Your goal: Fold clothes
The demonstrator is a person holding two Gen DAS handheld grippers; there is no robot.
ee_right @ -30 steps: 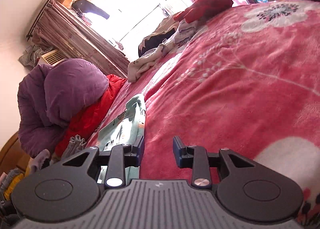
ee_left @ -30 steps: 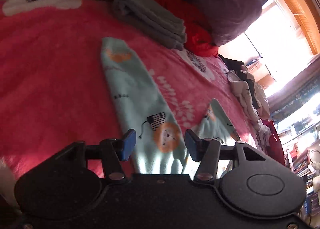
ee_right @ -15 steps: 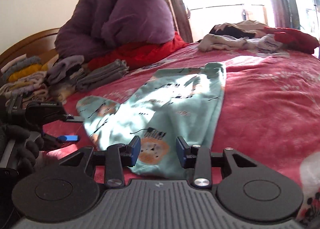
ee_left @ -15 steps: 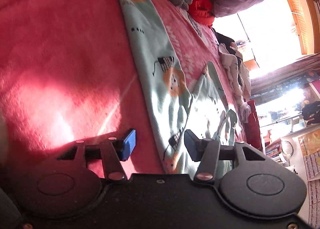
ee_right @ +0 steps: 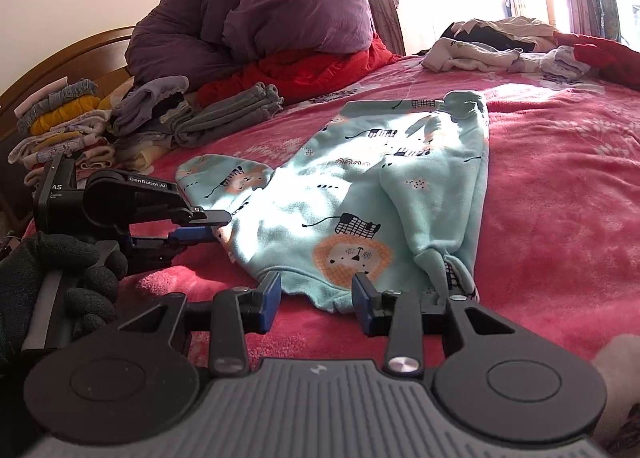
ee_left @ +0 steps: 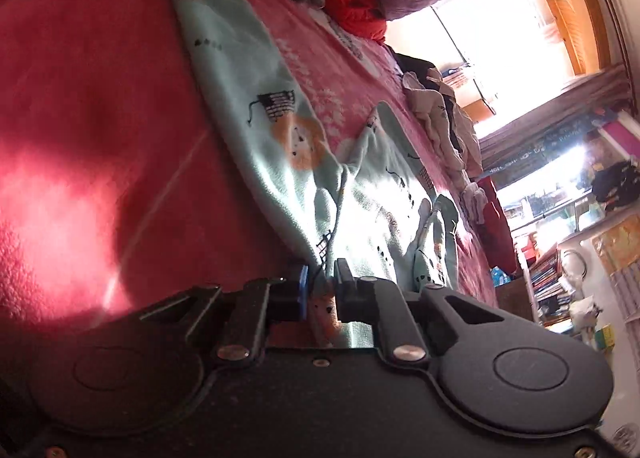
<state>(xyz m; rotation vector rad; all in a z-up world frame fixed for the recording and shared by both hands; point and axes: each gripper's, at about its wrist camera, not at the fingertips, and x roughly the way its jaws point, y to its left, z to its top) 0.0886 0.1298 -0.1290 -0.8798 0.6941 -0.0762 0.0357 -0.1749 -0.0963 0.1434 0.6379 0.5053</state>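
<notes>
A mint-green child's garment with lion prints (ee_right: pixel 360 194) lies spread on the pink bed blanket (ee_right: pixel 560 218). In the left wrist view the garment (ee_left: pixel 280 130) stretches away from my left gripper (ee_left: pixel 320 282), whose jaws are closing with the near edge pinched between the pads. The right wrist view shows that left gripper (ee_right: pixel 216 224) at the garment's left edge, held by a gloved hand (ee_right: pixel 60 270). My right gripper (ee_right: pixel 316 290) stands open at the near hem. The hem's edge lies just ahead of and between its blue pads, which do not press on it.
Folded clothes are stacked at the headboard (ee_right: pixel 60 122), with a folded grey pile (ee_right: pixel 228 118) beside them. Behind sit a purple duvet (ee_right: pixel 280 10) and a red jacket (ee_right: pixel 304 66). A heap of unfolded clothes (ee_right: pixel 500 46) lies by the bright window.
My left gripper came down to the garment's edge and shut on it. The right gripper swung round from the bare blanket to face the garment's hem and opened slightly.
</notes>
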